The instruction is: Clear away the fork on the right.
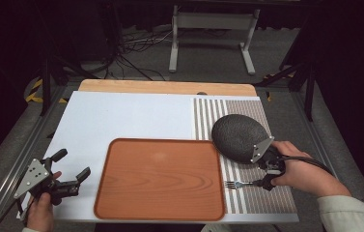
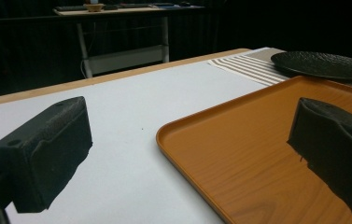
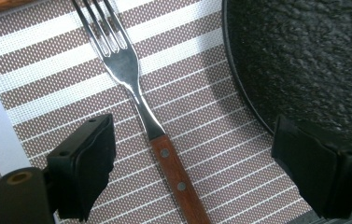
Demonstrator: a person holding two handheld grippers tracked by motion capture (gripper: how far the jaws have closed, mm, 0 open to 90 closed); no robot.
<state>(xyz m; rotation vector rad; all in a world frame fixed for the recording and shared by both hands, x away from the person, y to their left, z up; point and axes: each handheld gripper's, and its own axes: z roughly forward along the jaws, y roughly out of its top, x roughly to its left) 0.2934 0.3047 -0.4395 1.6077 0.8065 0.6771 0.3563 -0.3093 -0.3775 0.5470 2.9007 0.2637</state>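
both grippers rest low, left gripper (image 1: 71,169) gaping wide, right gripper (image 1: 265,175) also spread apart.

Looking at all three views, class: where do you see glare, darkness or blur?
High view: dark surroundings, a faint sheen on the orange tray. Left gripper view: near jaws soft, black plate sharp. Right gripper view: light glints on the fork, jaws slightly blurred.

Orange tray (image 1: 160,179), brown-striped placemat (image 1: 247,195)
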